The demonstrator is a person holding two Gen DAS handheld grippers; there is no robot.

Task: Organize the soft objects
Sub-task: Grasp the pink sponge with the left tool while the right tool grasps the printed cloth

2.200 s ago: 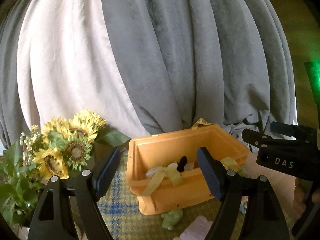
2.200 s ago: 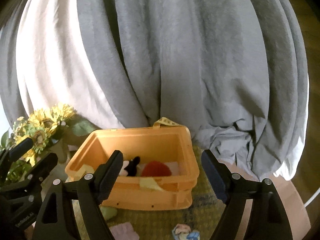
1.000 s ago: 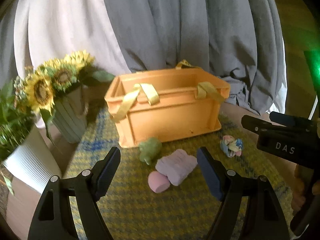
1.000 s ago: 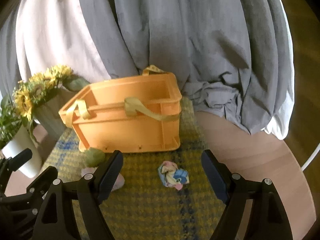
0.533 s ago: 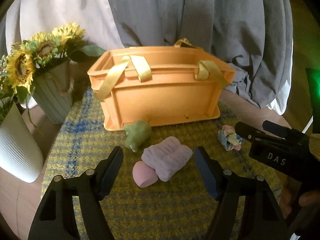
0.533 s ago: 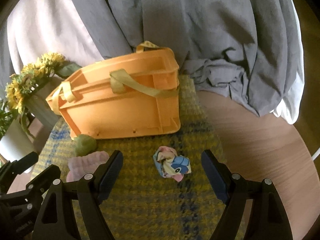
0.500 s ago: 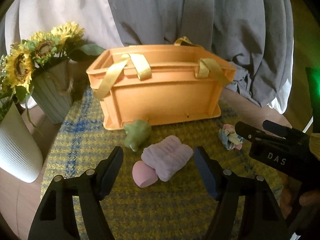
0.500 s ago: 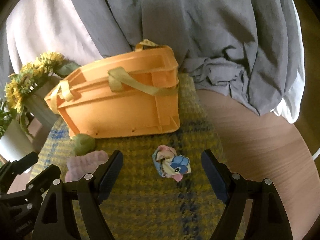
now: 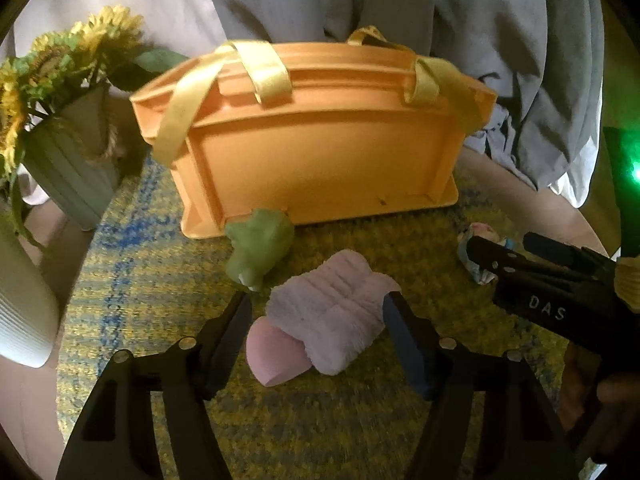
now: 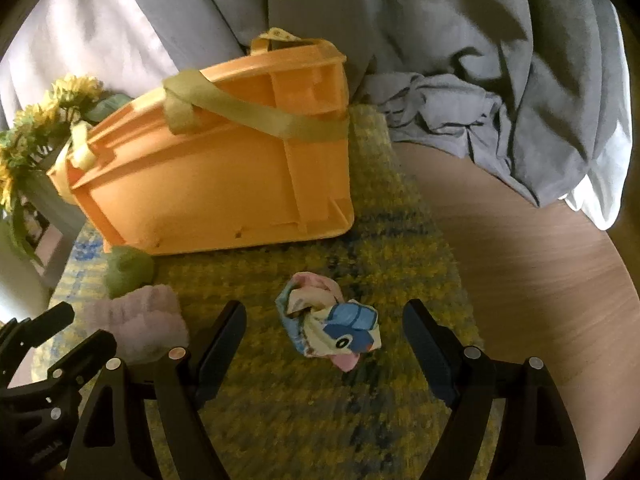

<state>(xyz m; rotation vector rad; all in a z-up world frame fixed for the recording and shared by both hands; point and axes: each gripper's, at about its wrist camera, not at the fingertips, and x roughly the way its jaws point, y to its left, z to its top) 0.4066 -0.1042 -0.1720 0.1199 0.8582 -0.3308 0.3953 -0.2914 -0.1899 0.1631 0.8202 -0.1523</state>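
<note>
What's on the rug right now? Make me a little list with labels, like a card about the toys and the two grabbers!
bin: orange crate with yellow straps, on the yellow plaid rug
left gripper: jaws open around the lilac fluffy cloth
right gripper: jaws open around the crumpled cartoon cloth
other toys: green plush touching the crate, pink sponge under the lilac cloth
beside: sunflowers in a vase

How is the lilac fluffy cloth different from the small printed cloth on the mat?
The lilac fluffy cloth is plain, thick and folded flat; the printed cloth is thin, many-coloured and crumpled into a ball. The lilac one rests partly on a pink pad; the printed one lies alone. Both lie on the mat.
</note>
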